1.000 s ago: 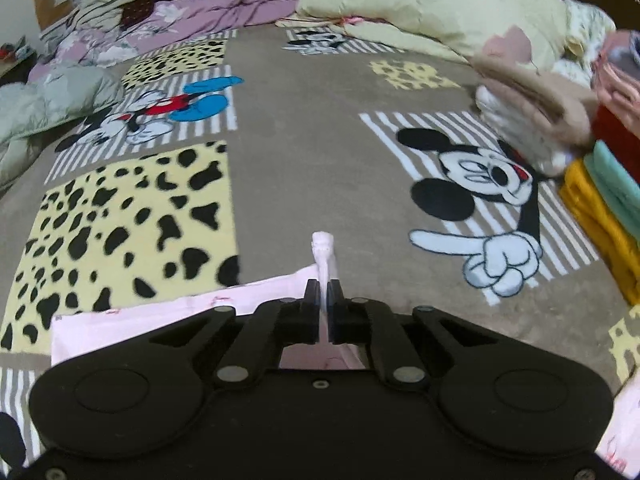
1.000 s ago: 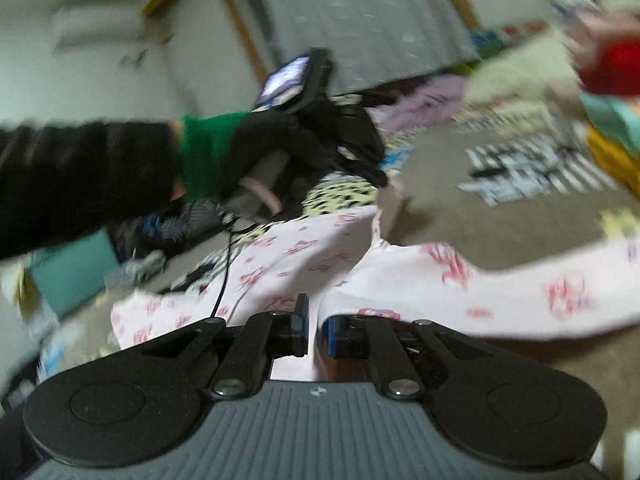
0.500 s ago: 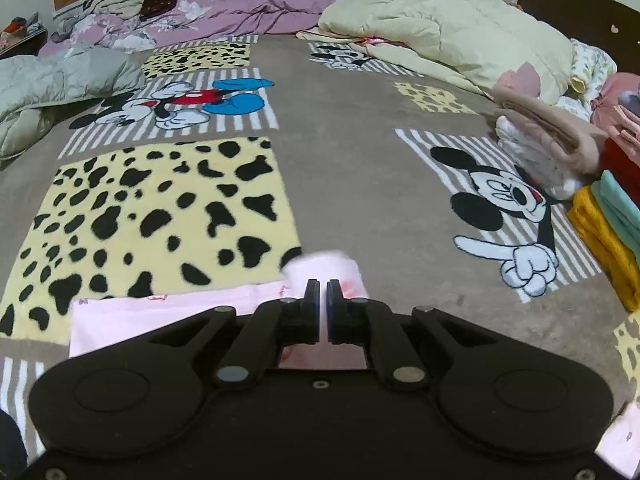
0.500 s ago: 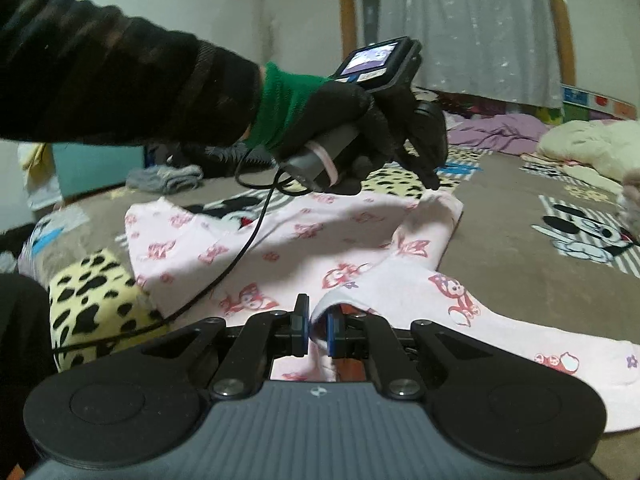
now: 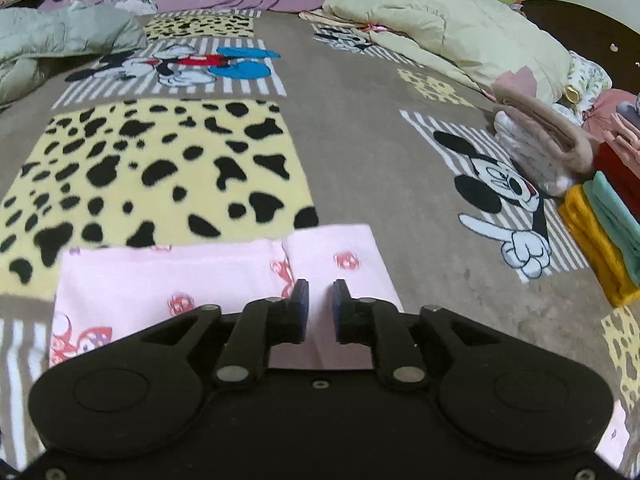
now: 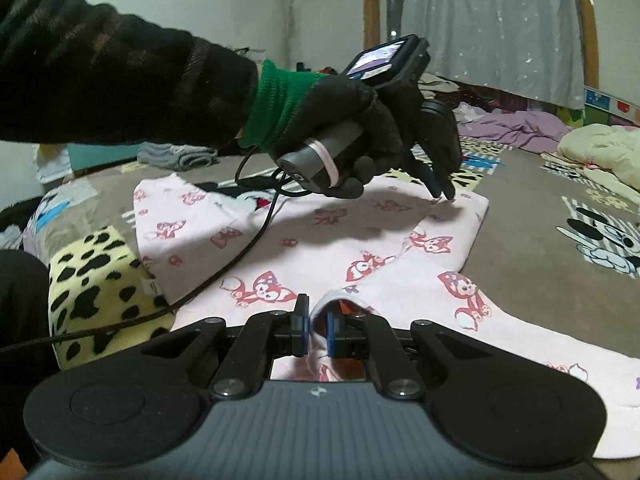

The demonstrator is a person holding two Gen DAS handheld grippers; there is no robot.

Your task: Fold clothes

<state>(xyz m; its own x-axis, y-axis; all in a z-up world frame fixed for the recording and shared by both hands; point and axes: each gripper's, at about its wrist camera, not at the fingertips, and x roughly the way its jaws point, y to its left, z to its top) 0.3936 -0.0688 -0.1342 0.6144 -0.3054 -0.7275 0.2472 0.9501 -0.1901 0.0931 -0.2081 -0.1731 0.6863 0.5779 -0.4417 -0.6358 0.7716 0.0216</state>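
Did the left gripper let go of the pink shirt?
Yes. The left gripper opened, and the pink shirt sleeve dropped flat onto the leopard-spot blanket.

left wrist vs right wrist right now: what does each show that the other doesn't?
Left wrist only: the folded clothes stack by the cartoon mouse print, and the left gripper open over the garment's laid-down corner.

Right wrist only: the gloved hand holding the left gripper, its cable, and the right gripper with a fabric fold between its fingers.

Both: the pink printed garment on the patterned blanket.
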